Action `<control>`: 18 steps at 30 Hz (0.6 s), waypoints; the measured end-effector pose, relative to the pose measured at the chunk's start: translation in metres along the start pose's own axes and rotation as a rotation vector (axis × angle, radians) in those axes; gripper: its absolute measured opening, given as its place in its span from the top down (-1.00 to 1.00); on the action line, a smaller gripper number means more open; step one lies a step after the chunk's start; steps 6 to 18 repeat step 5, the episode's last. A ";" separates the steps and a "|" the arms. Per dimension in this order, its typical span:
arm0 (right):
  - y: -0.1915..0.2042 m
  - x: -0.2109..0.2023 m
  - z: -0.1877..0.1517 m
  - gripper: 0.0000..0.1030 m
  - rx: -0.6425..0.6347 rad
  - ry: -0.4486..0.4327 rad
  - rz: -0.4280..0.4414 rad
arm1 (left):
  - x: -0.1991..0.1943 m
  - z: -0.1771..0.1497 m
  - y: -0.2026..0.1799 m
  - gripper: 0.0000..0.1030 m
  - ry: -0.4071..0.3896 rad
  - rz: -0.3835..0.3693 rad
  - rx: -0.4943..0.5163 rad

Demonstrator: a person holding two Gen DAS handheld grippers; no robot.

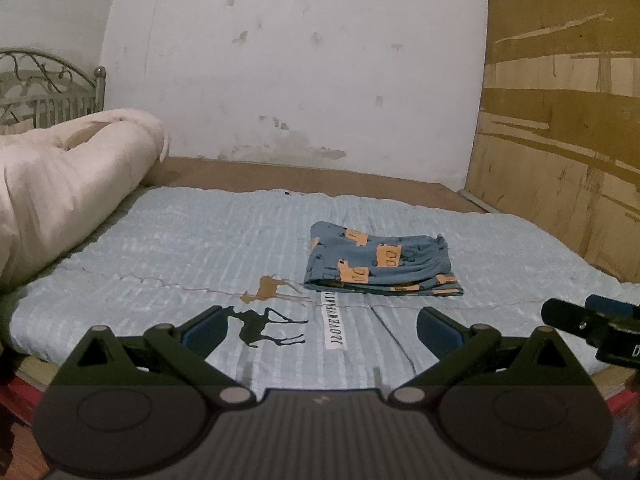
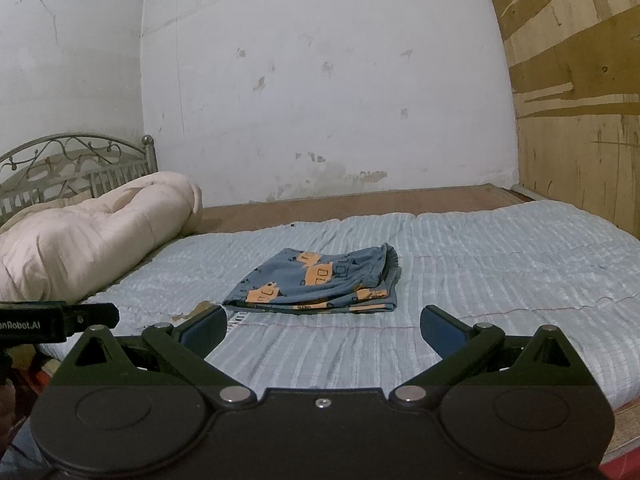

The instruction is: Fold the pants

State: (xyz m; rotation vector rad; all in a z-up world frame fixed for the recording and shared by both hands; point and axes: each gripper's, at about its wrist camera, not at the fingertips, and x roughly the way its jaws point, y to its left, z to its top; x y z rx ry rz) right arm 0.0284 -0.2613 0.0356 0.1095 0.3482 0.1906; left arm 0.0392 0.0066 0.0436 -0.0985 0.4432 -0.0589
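Pants — blue, orange vehicle print, folded into a compact stack of layers; lay flat on the quilt, about mid-bed. In the left wrist view they sat at 1 o'clock from the left claw; in the right wrist view, at 12 o'clock, just past the right claw's tips. Nothing touched them.

Left claw — jaws spread wide, blue pads facing inward, nothing between them; held above the near part of the quilt, apart from the pants. Seen also in the right wrist view at 9 o'clock, side-on, with part of a printed label visible.

Right claw — jaws spread wide, empty, over the near quilt. Its tip showed at 3 o'clock in the left wrist view.

Quilt — pale blue, ribbed, covering the bed; carried a tan deer print, a black deer print and a white label with lettering, all between the left claw and the pants.

Duvet — cream, rolled in a bundle, at 10 o'clock, well apart from the pants.

Headboard — grey metal scrollwork, behind the duvet.

Wall — white, stained, at 12 o'clock.

Panel — plywood, at 2 o'clock, along the bed's right side.
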 end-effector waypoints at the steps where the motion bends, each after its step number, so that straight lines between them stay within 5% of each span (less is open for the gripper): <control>1: 0.000 0.000 -0.001 -0.99 -0.001 0.001 0.001 | 0.001 0.000 0.001 -0.99 0.001 0.000 -0.009; 18: -0.001 0.004 -0.004 -0.99 -0.002 0.009 0.003 | 0.003 0.001 0.003 -0.99 -0.005 0.007 -0.019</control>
